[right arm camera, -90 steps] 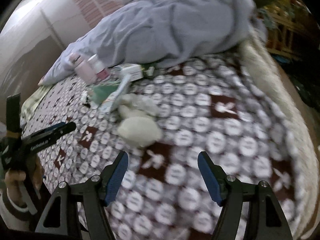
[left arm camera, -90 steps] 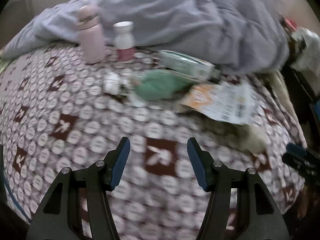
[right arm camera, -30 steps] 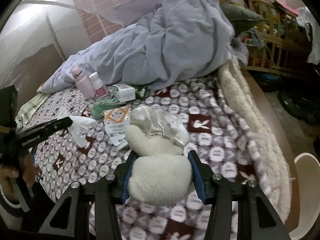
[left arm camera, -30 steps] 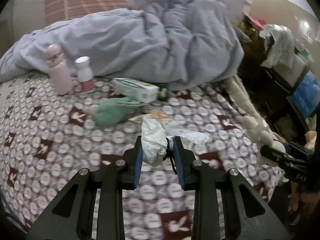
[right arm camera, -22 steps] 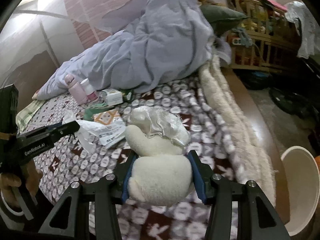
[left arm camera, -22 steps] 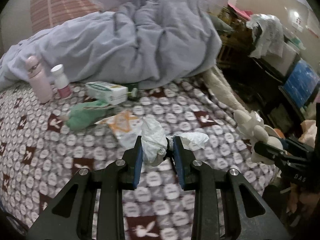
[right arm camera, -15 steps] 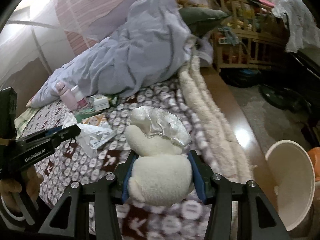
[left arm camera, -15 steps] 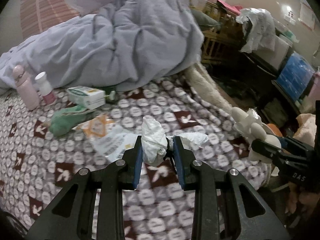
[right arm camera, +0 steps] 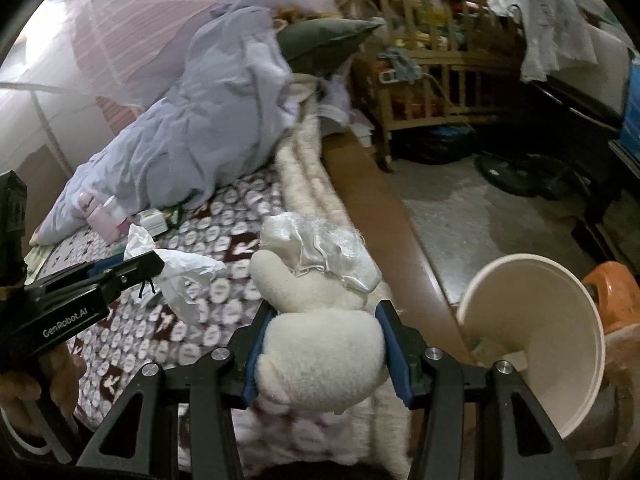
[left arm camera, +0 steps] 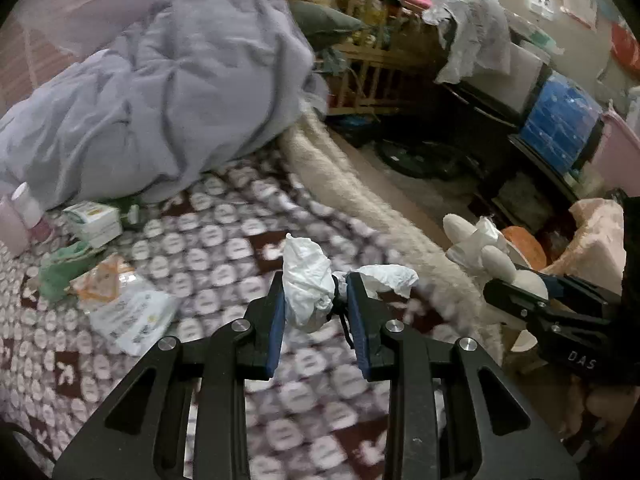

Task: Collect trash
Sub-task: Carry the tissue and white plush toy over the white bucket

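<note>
- Left claw pinches a crumpled white tissue; right claw grips a cream plush toy, both lifted above the bed.
- The white bin stands beside the bed; nothing dropped yet.
- Left on the bedspread: an orange wrapper, a green bag, a small carton.

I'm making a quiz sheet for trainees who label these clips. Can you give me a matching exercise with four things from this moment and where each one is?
Things:
1. crumpled white tissue
2. cream plush toy
3. white bin
4. orange-and-white wrapper

Places:
A. standing on the floor beside the bed
B. lying on the patterned bedspread
C. clamped in the left claw
D. clamped in the right claw

Pairs: 1-C, 2-D, 3-A, 4-B
</note>
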